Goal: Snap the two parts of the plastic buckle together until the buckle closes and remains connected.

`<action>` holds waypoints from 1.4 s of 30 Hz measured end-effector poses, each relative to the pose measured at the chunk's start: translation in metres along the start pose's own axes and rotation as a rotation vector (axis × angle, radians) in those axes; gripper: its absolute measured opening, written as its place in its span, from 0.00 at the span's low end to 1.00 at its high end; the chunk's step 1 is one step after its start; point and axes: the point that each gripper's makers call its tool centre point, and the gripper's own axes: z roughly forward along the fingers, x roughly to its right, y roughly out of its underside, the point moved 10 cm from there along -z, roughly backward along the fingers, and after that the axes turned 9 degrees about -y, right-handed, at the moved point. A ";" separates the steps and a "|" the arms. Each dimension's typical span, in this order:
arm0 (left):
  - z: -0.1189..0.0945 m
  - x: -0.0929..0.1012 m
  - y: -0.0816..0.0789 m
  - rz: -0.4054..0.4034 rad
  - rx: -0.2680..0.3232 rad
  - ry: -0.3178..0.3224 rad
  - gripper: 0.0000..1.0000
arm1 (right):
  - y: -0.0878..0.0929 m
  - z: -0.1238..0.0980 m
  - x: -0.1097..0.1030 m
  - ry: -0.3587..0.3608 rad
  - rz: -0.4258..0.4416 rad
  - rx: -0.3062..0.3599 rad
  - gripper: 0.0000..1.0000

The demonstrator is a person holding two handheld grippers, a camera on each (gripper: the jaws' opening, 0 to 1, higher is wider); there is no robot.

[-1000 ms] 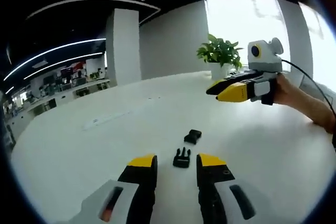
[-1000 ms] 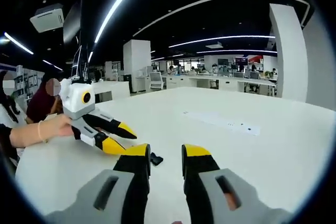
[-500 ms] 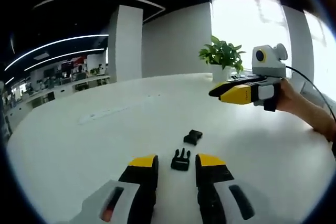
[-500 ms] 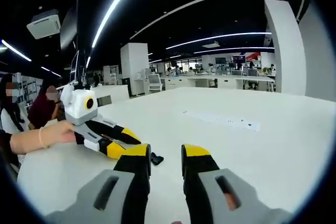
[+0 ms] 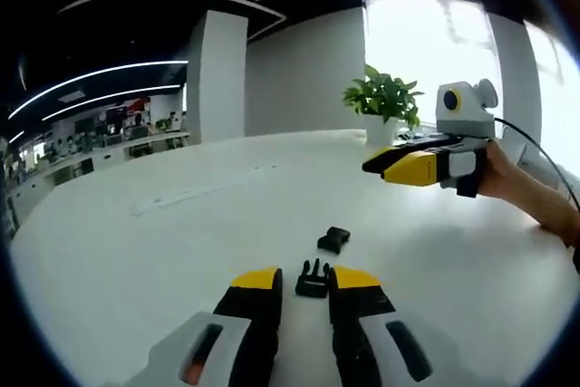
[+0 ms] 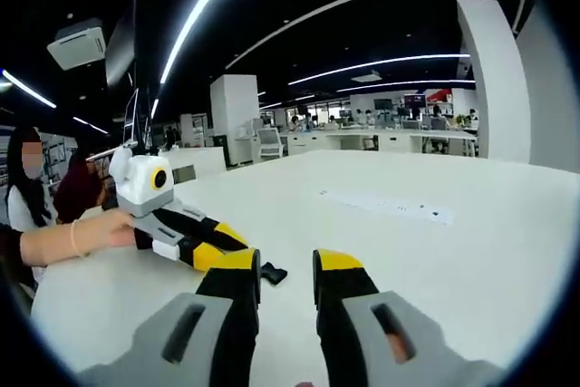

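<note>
Two black buckle halves lying apart on white table [image 5: 136, 251], pronged piece [image 5: 313, 278] sitting just beyond gaping left gripper [image 5: 306, 283], socket piece [image 5: 333, 239] farther out, right gripper [image 6: 285, 271] hovering with jaws parted, gripping nothing

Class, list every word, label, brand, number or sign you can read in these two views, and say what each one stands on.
No text can be read.
Red sign at the far end of the office: too small and blurred.
Pale strip lying on the white table: dark marks, too small to read.
Buckle parts and both grippers: no visible lettering.
</note>
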 end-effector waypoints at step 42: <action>-0.054 -0.013 -0.009 0.042 0.063 0.038 0.13 | 0.024 0.018 -0.010 -0.029 -0.086 -0.144 0.23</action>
